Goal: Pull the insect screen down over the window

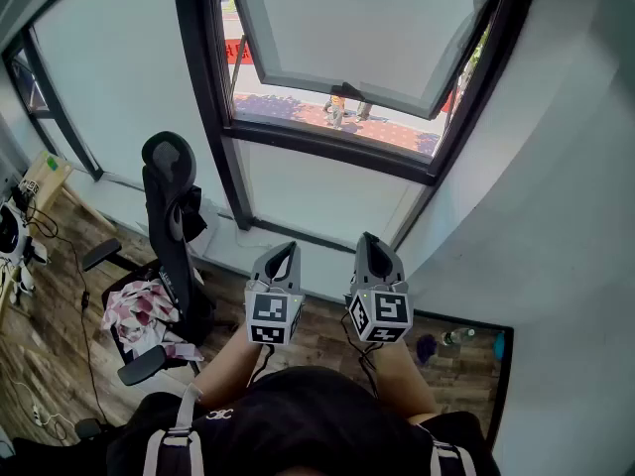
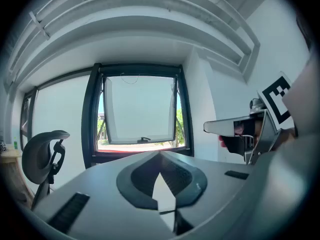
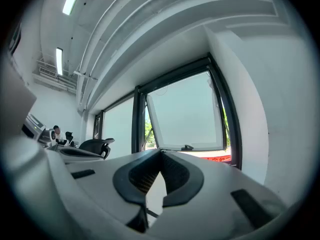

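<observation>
Left hand-held gripper (image 1: 287, 250) & right hand-held gripper (image 1: 368, 239) are both shut tight, nothing in them. They sit side by side, well back from the window (image 1: 357, 28). Window is tipped open, no screen over it yet. Screen is prob. rolled up at the top; can't see it. My guess: thin, light mesh, rips easy. Grab its stiff bottom bar, pull slow & straight.

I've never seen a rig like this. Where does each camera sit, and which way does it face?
Head view: on the person's head, facing steeply down at the open window and office chair; shows both forearms, left gripper, right gripper.
Left gripper view: on the left gripper, facing the window along its shut jaws; the right gripper shows at right.
Right gripper view: on the right gripper, facing the window along its shut jaws.
Shared: all three show window and chair.
</observation>
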